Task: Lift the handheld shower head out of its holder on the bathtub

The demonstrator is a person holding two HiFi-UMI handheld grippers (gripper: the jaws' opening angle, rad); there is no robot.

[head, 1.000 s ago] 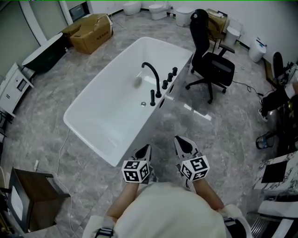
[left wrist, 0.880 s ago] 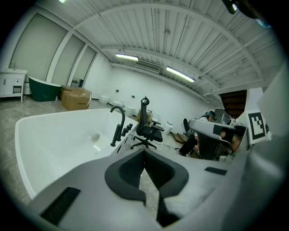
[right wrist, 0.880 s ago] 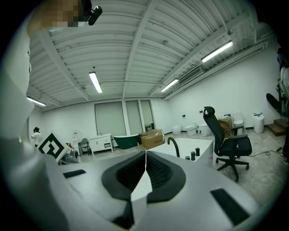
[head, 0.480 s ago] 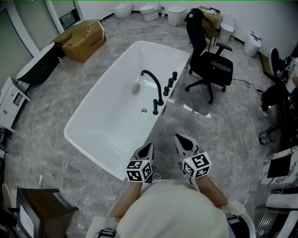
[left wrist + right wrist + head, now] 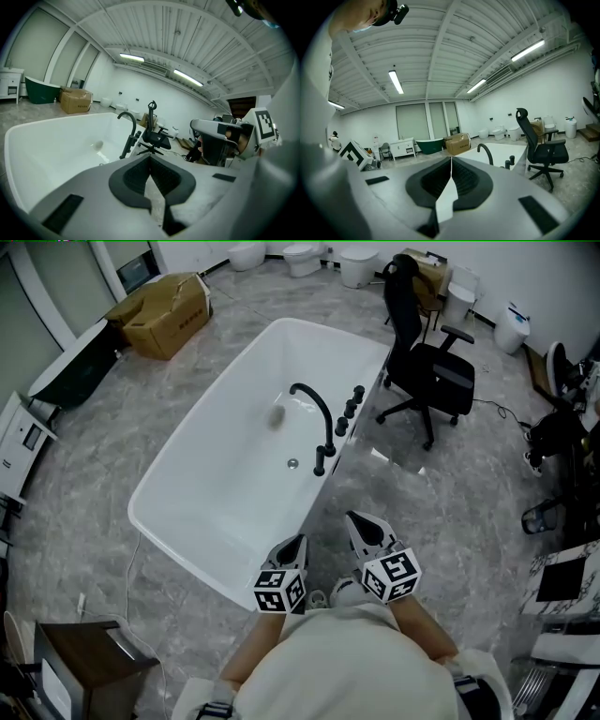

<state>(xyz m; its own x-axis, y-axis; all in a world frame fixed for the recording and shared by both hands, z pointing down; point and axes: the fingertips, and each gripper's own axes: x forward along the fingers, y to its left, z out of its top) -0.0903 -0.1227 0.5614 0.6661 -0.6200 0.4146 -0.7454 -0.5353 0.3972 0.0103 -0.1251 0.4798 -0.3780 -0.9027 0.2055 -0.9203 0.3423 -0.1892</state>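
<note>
Handheld shower head [image 5: 320, 463] sits upright in its holder on the right rim of the white bathtub [image 5: 211, 479]. It is the nearest piece in the row of black fittings, just near of the base of the curved spout [image 5: 314, 412]. Three black knobs [image 5: 351, 407] run on along the rim to the far side.

Left gripper [image 5: 292, 547] – jaws clenched, pads meeting at the tips, nothing between them. Right gripper [image 5: 367, 529] – also clenched, empty. They sit side by side at the near right end of the tub, with grey marbled floor [image 5: 441, 493] under the right one. Both are well apart from the shower head and point toward it.

Writing: each gripper's cube [image 5: 278, 590] carries black-and-white square markers, patterns only. If the cardboard box [image 5: 164, 310] at far left has print, it is too small to read.

Around:
- black office chair [image 5: 427, 371] just right of the tub's far end
- white toilets [image 5: 307, 256] along the far wall
- dark green tub [image 5: 80, 357] at far left
- wooden cabinet [image 5: 80, 657] at near left
</note>
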